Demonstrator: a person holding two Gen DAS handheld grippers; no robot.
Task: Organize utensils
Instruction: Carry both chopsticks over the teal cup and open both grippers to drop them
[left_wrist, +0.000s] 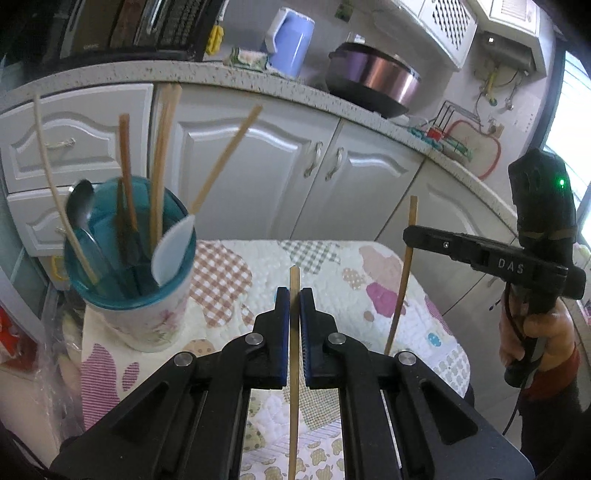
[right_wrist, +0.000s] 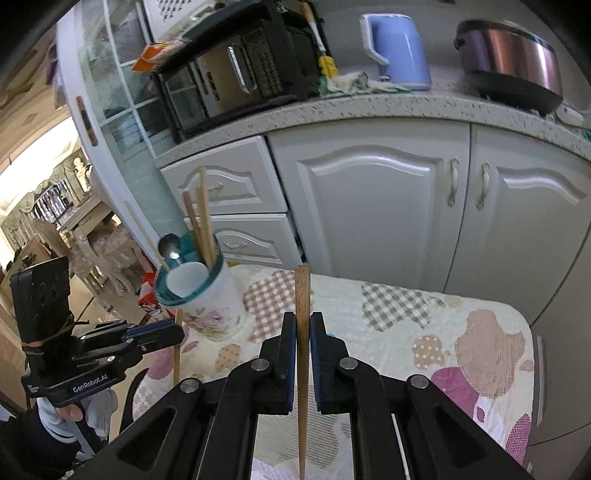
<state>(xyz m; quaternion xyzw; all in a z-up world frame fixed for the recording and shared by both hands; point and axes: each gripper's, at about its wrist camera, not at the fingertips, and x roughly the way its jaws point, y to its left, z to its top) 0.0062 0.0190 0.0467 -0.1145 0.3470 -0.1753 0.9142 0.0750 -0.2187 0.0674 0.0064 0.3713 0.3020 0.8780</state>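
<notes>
Simultaneously, each of my grippers held one wooden chopstick upright above the quilted table cover (left_wrist: 332, 266). My left gripper (left_wrist: 294, 295) had its blue-padded fingers (left_wrist: 282, 314) closed almost fully onto a pale chopstick (left_wrist: 294, 369), which ran from below the jaws to a blunt end just above the fingertips. My right gripper (right_wrist: 303, 321) was likewise closed to a narrow gap on a darker chopstick (right_wrist: 303, 369), its thick end rising beyond the fingertips and its taper pointing down toward the cover. Ahead and to the left of the left gripper stood the utensil cup (left_wrist: 144, 314), teal-rimmed and flower-printed, holding further chopsticks, a metal spoon (left_wrist: 79, 206) and a white plastic spoon (left_wrist: 171, 251). From the right gripper this cup lay ahead and to the left, beyond the left gripper. To the right of the left gripper, the right gripper (left_wrist: 410, 236) appeared side-on with its chopstick near vertical. White cabinet doors (right_wrist: 369, 206) filled the background.
</notes>
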